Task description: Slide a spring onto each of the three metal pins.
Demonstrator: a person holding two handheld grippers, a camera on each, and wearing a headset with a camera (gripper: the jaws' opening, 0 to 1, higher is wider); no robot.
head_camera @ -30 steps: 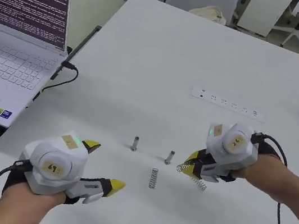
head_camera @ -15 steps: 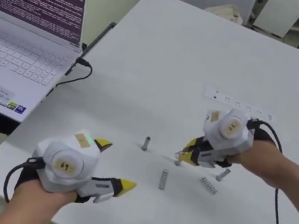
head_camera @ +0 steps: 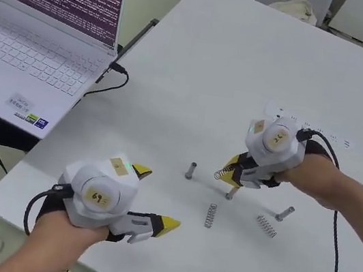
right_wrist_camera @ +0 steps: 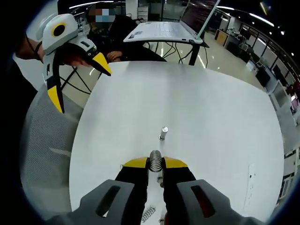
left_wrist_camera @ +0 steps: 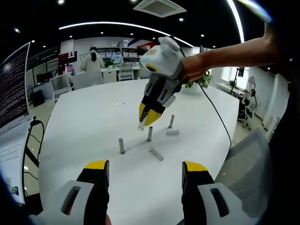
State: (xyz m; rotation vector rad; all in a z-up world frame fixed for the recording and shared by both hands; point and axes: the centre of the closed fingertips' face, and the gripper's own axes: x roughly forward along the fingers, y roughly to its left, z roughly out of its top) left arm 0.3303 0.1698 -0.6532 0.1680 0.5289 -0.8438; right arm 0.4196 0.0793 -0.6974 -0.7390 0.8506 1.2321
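Right gripper (head_camera: 228,176) has its jaws pinched tight on the held spring (head_camera: 220,174). One end of the coil pokes out past the yellow tips. It hangs just above the middle pin (head_camera: 231,193), with the coil a touch to the laptop side of the pin's top and not slid onto it. In the right gripper view you're looking pretty much straight into the open end of the coil, clamped between the two tips.

The other pins stand upright on the white table (head_camera: 200,63), one on each side of the middle pin. The laptop-side pin (head_camera: 190,170) is toward the laptop (head_camera: 36,51), and the outer pin (head_camera: 284,213) is on the opposite side. All three are bare.

Two more springs lie flat on the person's side of the middle pin. The nearer loose spring (head_camera: 210,214) is just beside it. The farther loose spring (head_camera: 266,225) sits over by the outer pin.

Left gripper (head_camera: 156,198) is spread wide with nothing between its jaws. It's well apart from the middle pin, on the person's side and toward the laptop, and it's aimed at the row of pins.

A power strip (head_camera: 307,128) lies beyond the middle pin. A black cable (head_camera: 110,83) runs into the laptop, well off from the pin.
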